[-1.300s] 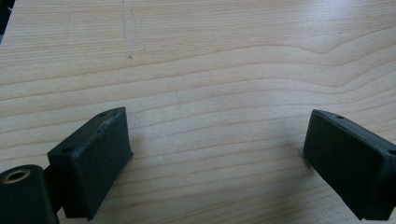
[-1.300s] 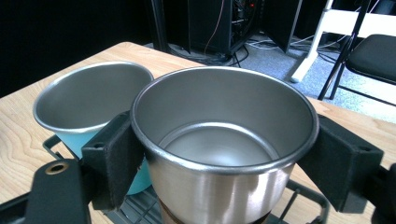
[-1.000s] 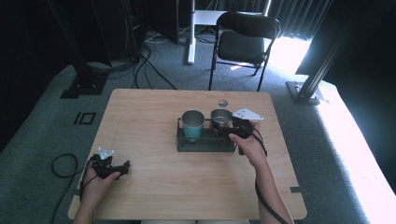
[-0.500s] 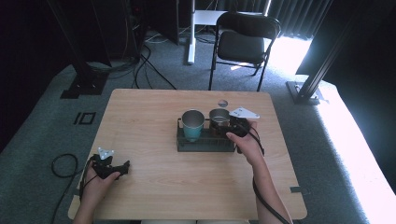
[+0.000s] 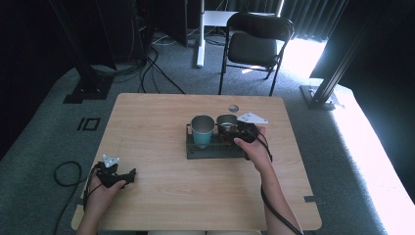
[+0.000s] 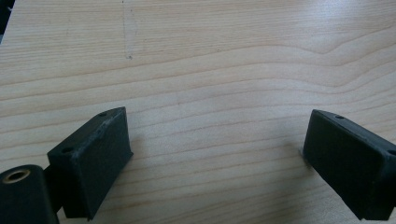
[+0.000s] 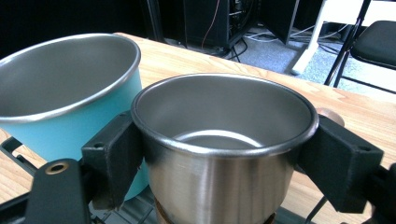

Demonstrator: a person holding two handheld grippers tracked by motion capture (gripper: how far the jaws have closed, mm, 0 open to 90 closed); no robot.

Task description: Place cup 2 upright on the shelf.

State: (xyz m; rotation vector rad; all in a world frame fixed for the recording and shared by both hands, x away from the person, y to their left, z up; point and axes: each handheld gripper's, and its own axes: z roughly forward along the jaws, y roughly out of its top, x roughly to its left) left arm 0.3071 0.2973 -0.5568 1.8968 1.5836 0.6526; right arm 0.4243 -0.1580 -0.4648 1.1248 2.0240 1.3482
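Note:
A dark wire rack (image 5: 215,152) stands at the middle of the wooden table (image 5: 161,117). It holds a teal cup (image 5: 202,129) on the left and a steel cup (image 5: 225,119) beside it on the right. My right gripper (image 5: 230,128) reaches in from the right. In the right gripper view its jaws press both sides of the upright steel cup (image 7: 219,140), with the teal cup (image 7: 60,93) just behind to the left. My left gripper (image 5: 128,175) rests near the table's front left corner. It is open over bare wood, with nothing between the jaws of the left gripper (image 6: 217,154).
A small round disc (image 5: 233,108) lies on the table just behind the rack. A black folding chair (image 5: 257,44) stands beyond the far edge. Cables run over the floor at the left and back. Bare wood lies between the two grippers.
My right gripper has edged a little left, closer onto the steel cup. The left gripper and both cups have stayed where they were.

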